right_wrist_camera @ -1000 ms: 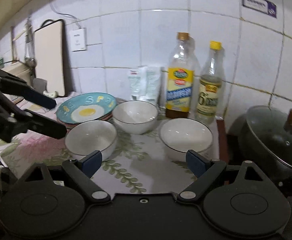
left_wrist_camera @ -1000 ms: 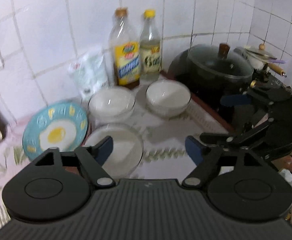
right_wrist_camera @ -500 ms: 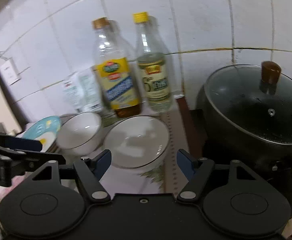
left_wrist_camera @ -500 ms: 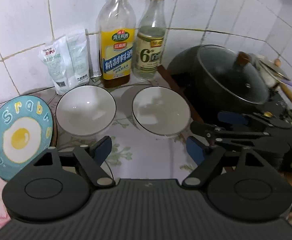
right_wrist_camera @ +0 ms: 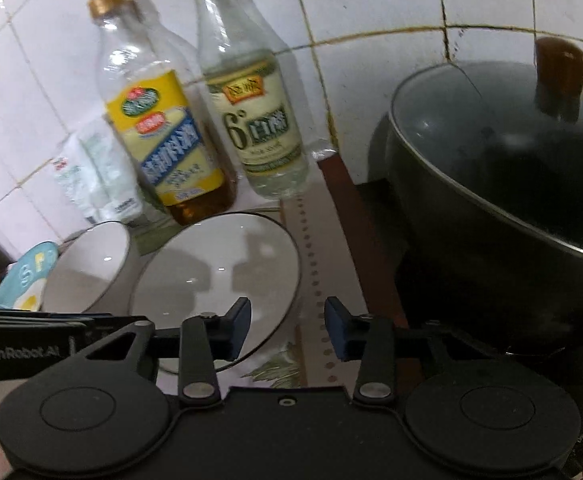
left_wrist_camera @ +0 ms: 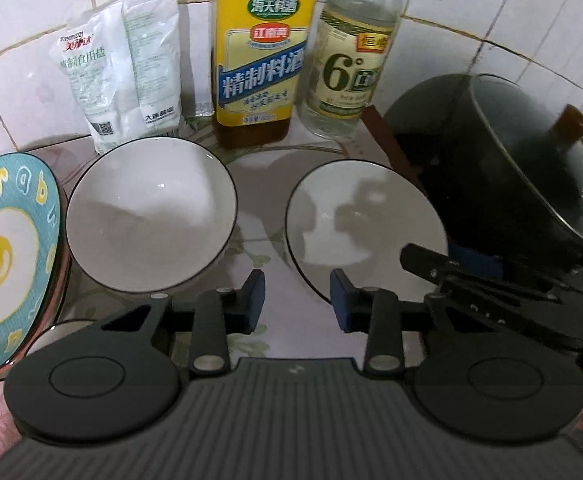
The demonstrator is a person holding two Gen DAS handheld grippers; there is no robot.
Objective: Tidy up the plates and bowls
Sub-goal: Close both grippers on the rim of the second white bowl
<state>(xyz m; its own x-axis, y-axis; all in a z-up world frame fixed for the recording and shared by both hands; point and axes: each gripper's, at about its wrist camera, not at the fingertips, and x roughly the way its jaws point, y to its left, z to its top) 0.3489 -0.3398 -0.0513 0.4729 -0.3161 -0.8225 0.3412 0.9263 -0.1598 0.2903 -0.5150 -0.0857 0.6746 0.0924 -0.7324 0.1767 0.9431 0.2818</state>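
Note:
Two white bowls with dark rims stand side by side on the counter: the left bowl point(left_wrist_camera: 151, 212) and the right bowl point(left_wrist_camera: 365, 228). A teal fried-egg plate point(left_wrist_camera: 7, 256) leans at the far left on a stack. My left gripper point(left_wrist_camera: 296, 300) is open and empty, low between the two bowls. My right gripper point(right_wrist_camera: 287, 330) is open and empty over the near right rim of the right bowl point(right_wrist_camera: 219, 272); it also shows in the left wrist view point(left_wrist_camera: 471, 276). A third bowl's rim point(left_wrist_camera: 57, 330) peeks out under my left gripper.
Two bottles, yellow-labelled point(left_wrist_camera: 261, 56) and clear point(left_wrist_camera: 347, 60), and salt bags point(left_wrist_camera: 119, 64) stand against the tiled wall. A black lidded pot point(right_wrist_camera: 503, 184) sits at the right on a dark stove. A floral cloth point(left_wrist_camera: 267, 244) covers the counter.
Both grippers have moved forward and down toward the bowls. Both have narrowed their jaws a little but stay open. The right gripper has swung right, toward the right bowl and the pot.

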